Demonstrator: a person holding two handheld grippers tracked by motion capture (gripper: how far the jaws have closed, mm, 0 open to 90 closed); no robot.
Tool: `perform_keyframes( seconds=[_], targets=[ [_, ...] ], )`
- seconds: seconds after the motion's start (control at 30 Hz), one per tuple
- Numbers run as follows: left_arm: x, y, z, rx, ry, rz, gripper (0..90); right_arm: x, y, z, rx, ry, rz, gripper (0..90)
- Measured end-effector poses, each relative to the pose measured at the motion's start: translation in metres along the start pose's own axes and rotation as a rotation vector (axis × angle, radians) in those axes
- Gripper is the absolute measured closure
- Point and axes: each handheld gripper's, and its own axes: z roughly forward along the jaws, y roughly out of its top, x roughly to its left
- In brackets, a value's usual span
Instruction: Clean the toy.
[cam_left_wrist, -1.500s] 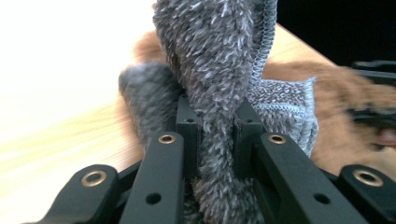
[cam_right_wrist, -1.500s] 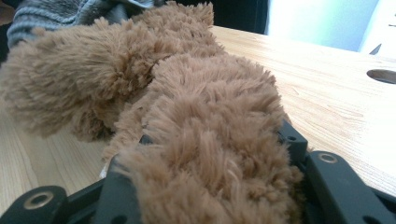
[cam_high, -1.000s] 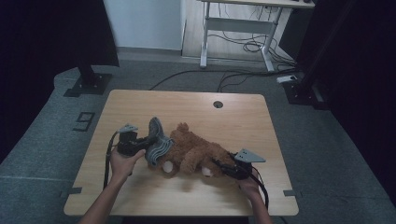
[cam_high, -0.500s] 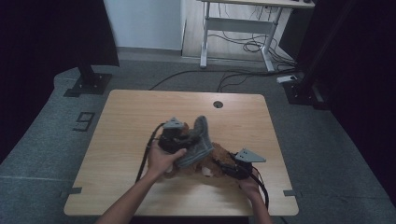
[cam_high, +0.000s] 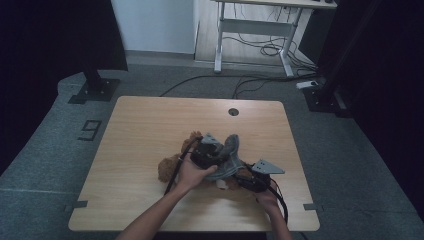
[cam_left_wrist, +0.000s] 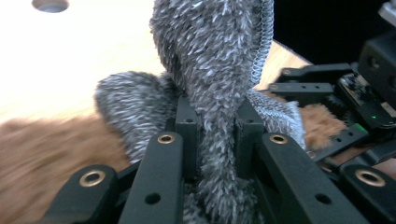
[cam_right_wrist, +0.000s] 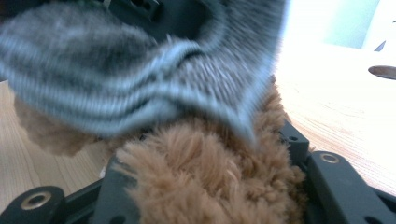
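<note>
Gripping a fuzzy grey garment, the left tool has its jaws clenched on a bunched fold of the knit, which rises between the two black pads in the left gripper view and stands up past them. In the high view that grey piece drapes over the right end of a brown plush toy that lies on the wooden worktop, a little in front of the middle and toward the person's side. The left hand reaches in from the bottom edge and holds its tool above the toy, a black cable looping down beside it.

The right tool sits low at the toy's right end, just beside the left one, with the right hand behind it near the worktop's front edge. In the right gripper view its jaws are closed on brown plush, which fills the space between them, and the ribbed hem of the grey garment hangs across just above the fur, touching it.

A round cable hole lies in the worktop well beyond the toy.
</note>
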Motion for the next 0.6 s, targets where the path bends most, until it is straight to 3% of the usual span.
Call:
perform_keyframes(
  seconds=[0.23,0.43,0.6],
  targets=[
    [0.027,-0.009,-0.038,-0.048,0.058,-0.026,76.6,0.000,0.000,0.001,-0.003,-0.002,0.002,50.8],
    [0.058,-0.029,-0.068,-0.079,0.107,-0.087,76.6,0.000,0.000,0.001,-0.005,-0.001,0.009,50.8],
    [0.080,-0.051,-0.083,-0.097,0.136,-0.150,76.6,0.000,0.000,0.001,-0.005,0.000,0.008,50.7]
  ],
)
